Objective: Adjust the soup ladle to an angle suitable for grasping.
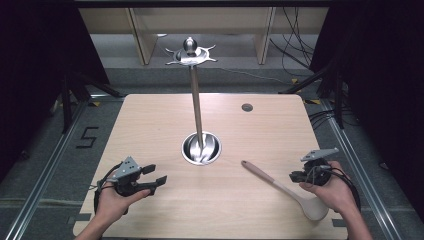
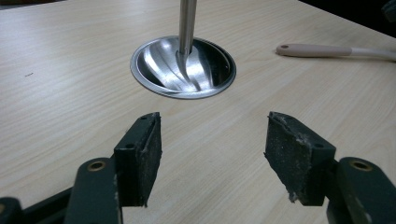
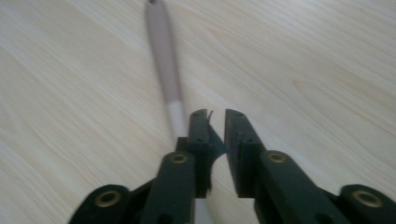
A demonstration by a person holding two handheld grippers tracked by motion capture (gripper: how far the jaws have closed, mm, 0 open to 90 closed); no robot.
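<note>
From the high view, a long spoon (image 1: 282,185) lies slantwise on the worktop (image 1: 150,130) at the near right, its pale bowl end just beside the right hand and its pinkish handle tip pointing toward the steel stand (image 1: 200,147). It looks light and stiff, likely smooth and a little slippery; the slim handle seems the best place to pinch. The left claw (image 1: 154,176) sits spread at the near left, well apart from the spoon. The right claw (image 1: 295,176) hovers near the spoon's shaft.

In the left gripper view, the jaws stand wide apart with nothing between them. The stand's dished base (image 2: 183,67) and upright pole (image 2: 187,25) lie ahead; that pole could obstruct a swinging handle.

In the right gripper view, the jaws are nearly pressed together, empty, and the spoon's handle (image 3: 163,56) runs away just left of them.
</note>
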